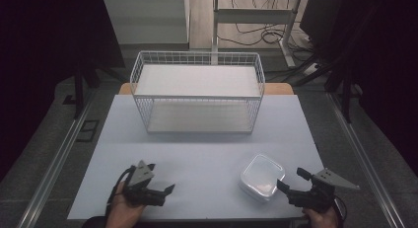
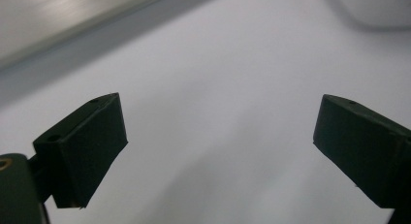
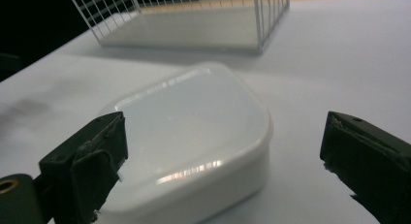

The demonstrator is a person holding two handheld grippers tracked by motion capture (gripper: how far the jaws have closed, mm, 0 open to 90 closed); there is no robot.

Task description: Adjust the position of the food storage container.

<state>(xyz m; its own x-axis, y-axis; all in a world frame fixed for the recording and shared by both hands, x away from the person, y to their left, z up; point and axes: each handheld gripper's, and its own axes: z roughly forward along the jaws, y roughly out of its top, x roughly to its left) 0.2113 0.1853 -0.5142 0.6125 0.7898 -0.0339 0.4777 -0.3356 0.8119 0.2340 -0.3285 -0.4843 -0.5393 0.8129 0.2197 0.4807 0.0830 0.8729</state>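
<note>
So, nothing readable anywhere on this setup: no brand, label or writing can be made out on the container, the rack or the grippers, at least at this sharpness.

Counting things up: one white lidded container, one white wire rack with two shelves, one pale table, and two grippers, each in one of the person's hands.

The container is a rounded-corner plastic box with its lid on, sitting flat on the table near the front edge, right of centre in the high view and well apart from the rack, which stands at the back of the table. Both rack shelves look bare.

The right gripper is just beside the container on its right. In the right gripper view the container lies close in front, with the left-hand jaw sitting over its near corner and the other jaw out over bare table. The jaws are spread wide and aren't pinching anything; whether that near jaw touches the box can't be told.

The left gripper is at the front left of the table, well apart from the container, jaws also spread wide and holding nothing. The left gripper view has bare tabletop between them and a blurry white shape at the top right corner.
</note>
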